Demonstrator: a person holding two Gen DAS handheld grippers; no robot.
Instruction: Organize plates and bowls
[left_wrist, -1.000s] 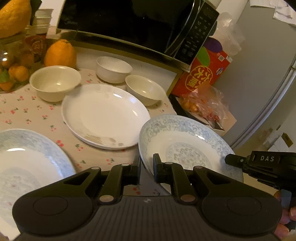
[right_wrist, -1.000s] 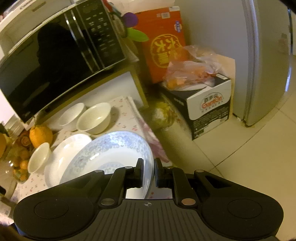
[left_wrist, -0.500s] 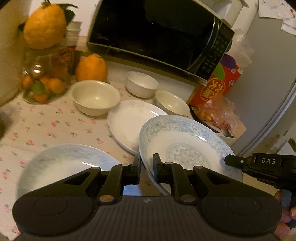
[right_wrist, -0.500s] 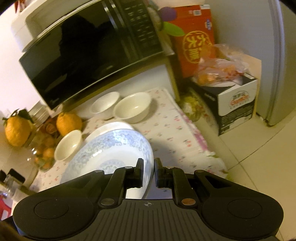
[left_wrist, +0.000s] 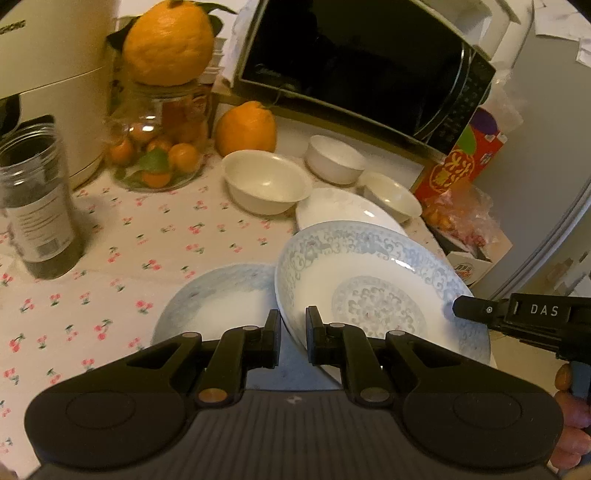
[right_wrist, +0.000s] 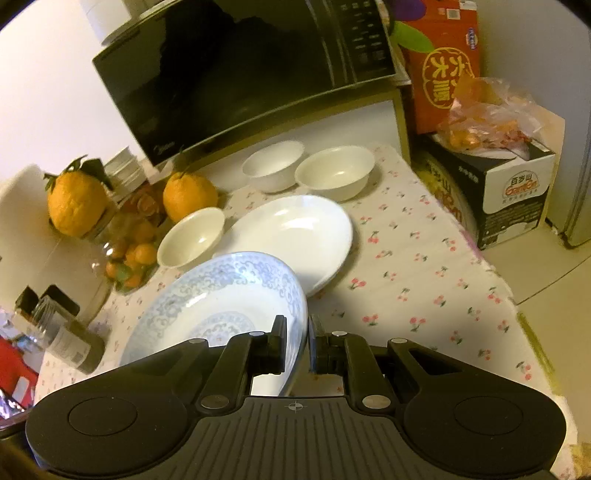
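Gripping patterned plate (left_wrist: 373, 284), both tools clamped

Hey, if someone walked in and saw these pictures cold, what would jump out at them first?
First, the blue-patterned plate, held tilted above the flowered tablecloth, its rim pinched by the left claw and by the right claw. A second blue-patterned plate lies flat on the cloth beside and partly under it. Behind, a plain white plate and three white bowls sit before the black microwave, with big orange citrus fruit at the left.
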